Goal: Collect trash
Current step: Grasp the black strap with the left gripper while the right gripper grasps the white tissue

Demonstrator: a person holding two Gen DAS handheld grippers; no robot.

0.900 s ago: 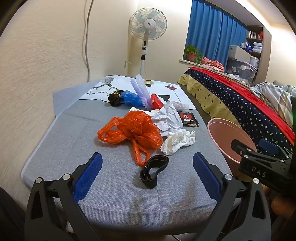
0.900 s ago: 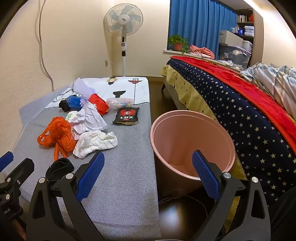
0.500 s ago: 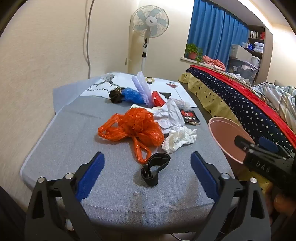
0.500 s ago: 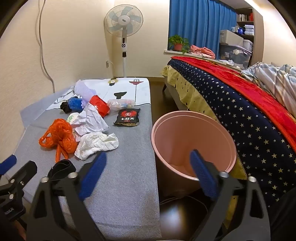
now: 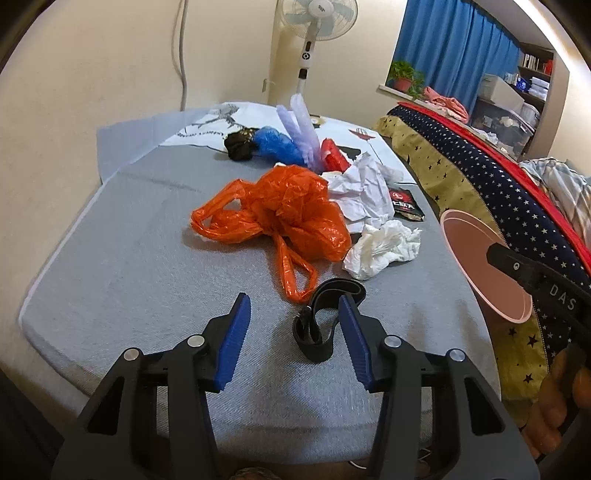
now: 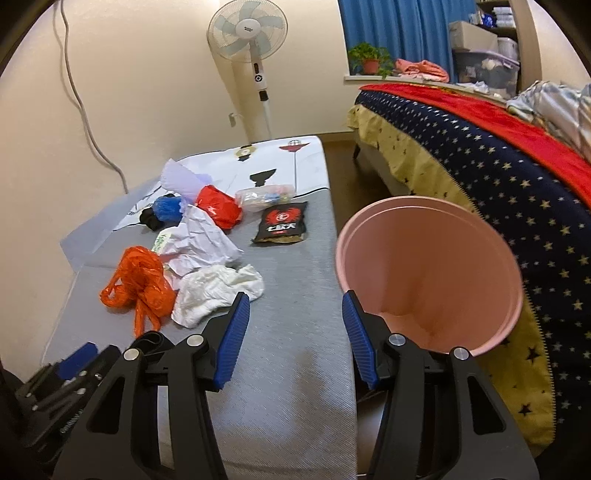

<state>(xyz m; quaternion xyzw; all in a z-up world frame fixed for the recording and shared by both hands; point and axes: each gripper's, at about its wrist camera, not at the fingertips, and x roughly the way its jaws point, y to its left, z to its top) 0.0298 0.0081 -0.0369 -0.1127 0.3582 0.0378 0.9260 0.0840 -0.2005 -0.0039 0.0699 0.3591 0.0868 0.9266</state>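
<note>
Grey fabric-covered counter is running lengthwise away from both cameras, with a printed white cloth lying over its far end. A standing fan is sitting past that far end against a cream wall; a cable is hanging down the wall left of the counter. Blue curtains and a potted plant are sitting right of the fan. A bed with a navy star cover and red blanket is running along the counter's right side.

A pink bin is standing between counter and bed, just beside the counter's right edge, mouth up and tilted toward the right wrist camera.

Trash is lying mid-counter:
- orange plastic bag, handles trailing toward the near edge
- black strap loop just nearer than the bag handles, long axis running near-left to far-right
- crumpled white tissue right of the orange bag
- crumpled white paper behind the tissue
- black snack packet lying flat toward the counter's right edge, long axis along the counter
- red wrapper, blue bag, pale purple bag, black clump and a clear bag farther back

Left tool is hanging released over the near counter end, jaws spread, the strap loop lying between the blue pads and nearer the right one. Right tool is hanging released too, jaws spread, over the counter's right edge beside the bin.
</note>
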